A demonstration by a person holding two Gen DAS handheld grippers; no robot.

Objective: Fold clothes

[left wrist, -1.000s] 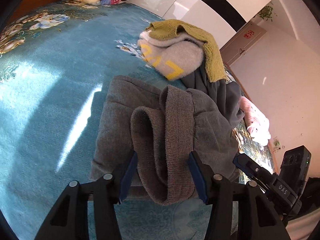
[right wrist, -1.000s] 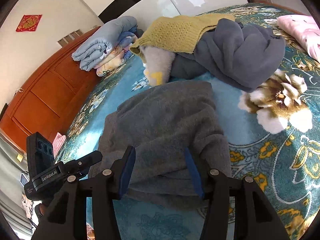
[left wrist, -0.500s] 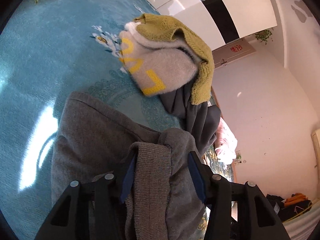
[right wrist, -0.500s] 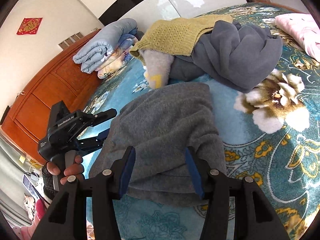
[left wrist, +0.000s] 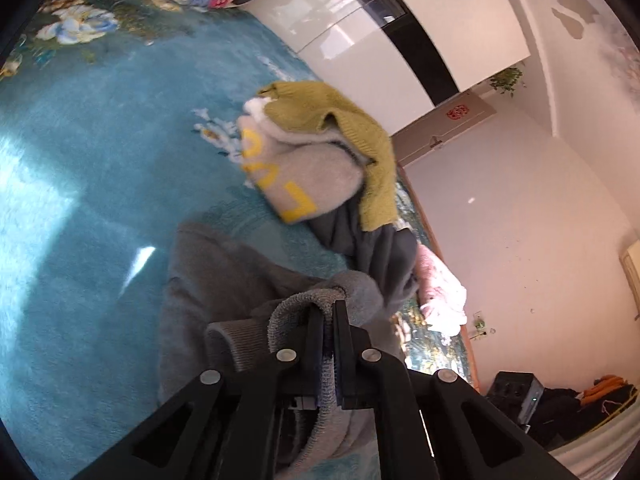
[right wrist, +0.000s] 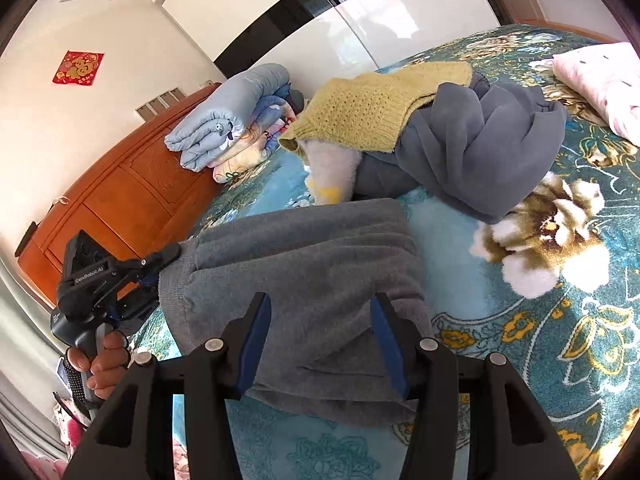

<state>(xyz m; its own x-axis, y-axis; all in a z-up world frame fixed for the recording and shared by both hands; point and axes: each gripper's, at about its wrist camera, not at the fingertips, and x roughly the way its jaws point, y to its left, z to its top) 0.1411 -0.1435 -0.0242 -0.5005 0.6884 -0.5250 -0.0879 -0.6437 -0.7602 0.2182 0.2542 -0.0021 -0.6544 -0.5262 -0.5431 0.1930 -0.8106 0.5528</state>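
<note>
Mid-fold: the left gripper (left wrist: 329, 312) pinches the ribbed hem of the grey sweater (right wrist: 304, 264) lying on the bed (right wrist: 520, 360), the right gripper (right wrist: 320, 320) hangs spread above it; next, likely carry the hem across.

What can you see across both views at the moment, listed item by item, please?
Grey garment: one, grey, on the bed in front, its ribbed edge pinched by the left gripper.
Clothes pile: one; yellow knit on top, pale fleece and dark grey beneath; behind the garment.
Folded quilts: one stack, light blue and floral, by the wooden headboard.
Pink cloth: one, far right of the bed.
Bedspread: one, teal, floral.
Left hand-held gripper: black, shut on the garment.
Right hand-held gripper: black with blue pads, open over the garment.
</note>
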